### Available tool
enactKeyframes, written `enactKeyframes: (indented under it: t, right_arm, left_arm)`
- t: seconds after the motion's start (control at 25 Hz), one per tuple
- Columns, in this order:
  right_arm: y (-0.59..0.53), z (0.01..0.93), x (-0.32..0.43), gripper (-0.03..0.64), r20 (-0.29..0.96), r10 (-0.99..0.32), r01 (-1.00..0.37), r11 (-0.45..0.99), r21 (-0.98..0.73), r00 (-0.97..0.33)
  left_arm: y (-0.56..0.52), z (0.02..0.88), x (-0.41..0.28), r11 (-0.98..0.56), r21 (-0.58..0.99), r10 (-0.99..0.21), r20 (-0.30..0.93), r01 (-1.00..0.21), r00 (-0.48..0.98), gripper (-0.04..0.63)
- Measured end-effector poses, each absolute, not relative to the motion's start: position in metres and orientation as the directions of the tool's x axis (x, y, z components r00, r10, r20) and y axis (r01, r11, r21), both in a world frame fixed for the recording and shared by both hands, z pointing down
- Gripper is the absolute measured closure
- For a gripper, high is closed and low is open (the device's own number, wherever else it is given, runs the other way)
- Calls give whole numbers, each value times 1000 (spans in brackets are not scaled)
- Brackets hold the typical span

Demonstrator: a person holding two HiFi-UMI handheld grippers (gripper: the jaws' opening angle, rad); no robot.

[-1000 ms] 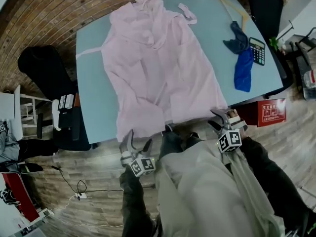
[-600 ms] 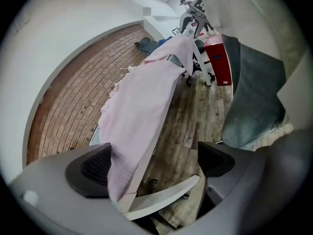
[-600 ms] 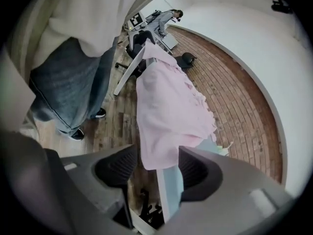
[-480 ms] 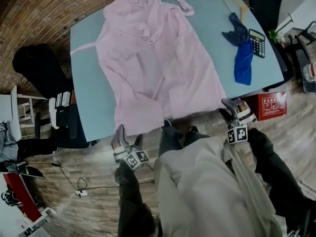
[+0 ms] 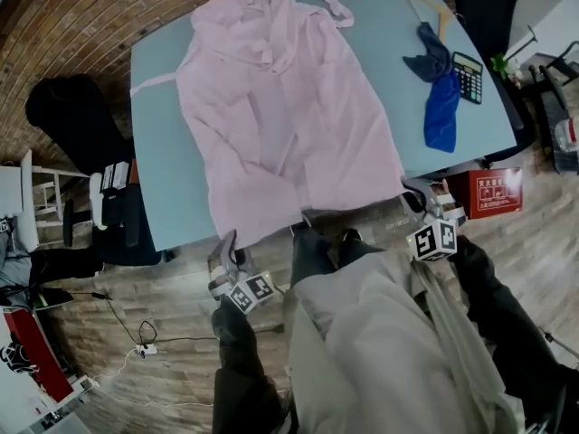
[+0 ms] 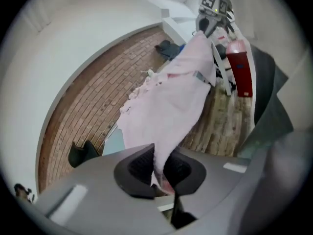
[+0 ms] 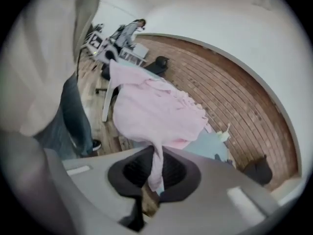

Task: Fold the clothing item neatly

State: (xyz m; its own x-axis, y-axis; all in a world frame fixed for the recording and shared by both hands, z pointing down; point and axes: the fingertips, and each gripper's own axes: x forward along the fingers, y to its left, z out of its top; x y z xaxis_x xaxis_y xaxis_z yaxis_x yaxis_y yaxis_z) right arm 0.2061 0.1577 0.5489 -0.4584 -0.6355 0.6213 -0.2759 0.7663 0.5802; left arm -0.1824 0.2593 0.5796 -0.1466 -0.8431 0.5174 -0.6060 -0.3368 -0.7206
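Observation:
A pale pink garment [image 5: 280, 107] lies spread on the light blue table [image 5: 163, 188], its hem hanging over the near edge. My left gripper [image 5: 228, 250] is at the hem's left corner. Its jaws have just been closing and are shut on pink fabric [image 6: 164, 131], which runs up from between the pads. My right gripper [image 5: 418, 197] is at the hem's right corner. Its jaws have also just been closing and are shut on a strip of the same fabric [image 7: 155, 165]. The hem stretches between the two grippers, and the far gripper shows in each gripper view.
A blue cloth [image 5: 441, 98], a calculator [image 5: 470, 78] and a wooden hanger [image 5: 425, 12] lie on the table's right side. A red box [image 5: 491, 194] stands on the floor at the right, and a black chair [image 5: 68, 116] at the left.
Both grippers were open just below the hem; now each is shut on a hem corner. The right gripper has moved up toward the table edge.

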Motion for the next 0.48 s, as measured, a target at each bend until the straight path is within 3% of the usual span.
enactKeyframes:
  t: [0.12,0.48]
  right_arm:
    - [161,518,199,592,595,-638,-407,770,491,-490]
    - [192,462,218,592,564,-577,-587,787,191,-591]
  left_arm:
    - [270,560,-168,-273,-648,-853,505,-711,-133,572]
    - [306,491,-150,-106,-475,-868,473,-874,-152,572]
